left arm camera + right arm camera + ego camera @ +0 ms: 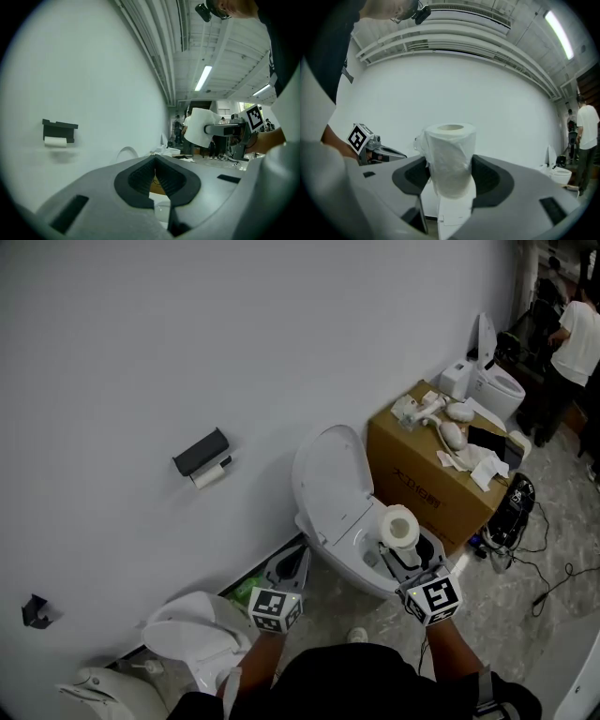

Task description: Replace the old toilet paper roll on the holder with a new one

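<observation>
Toilet paper roll [450, 159] clamped in right gripper [405, 545]; left gripper [154, 161] closed, empty. Slip risk: soft roll compressing.

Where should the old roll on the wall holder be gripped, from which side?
Probably grip the old roll across its exposed lower body, coming from the room side: the black holder covers its top, the wall backs it. Use the empty left gripper.

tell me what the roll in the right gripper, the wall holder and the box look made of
roll: soft white tissue paper, matte, with a crinkled loose sheet.
holder: dark and smooth; plastic or coated metal, can't tell which.
box: brown cardboard, judging by its dull tan faces and printed side.
</observation>
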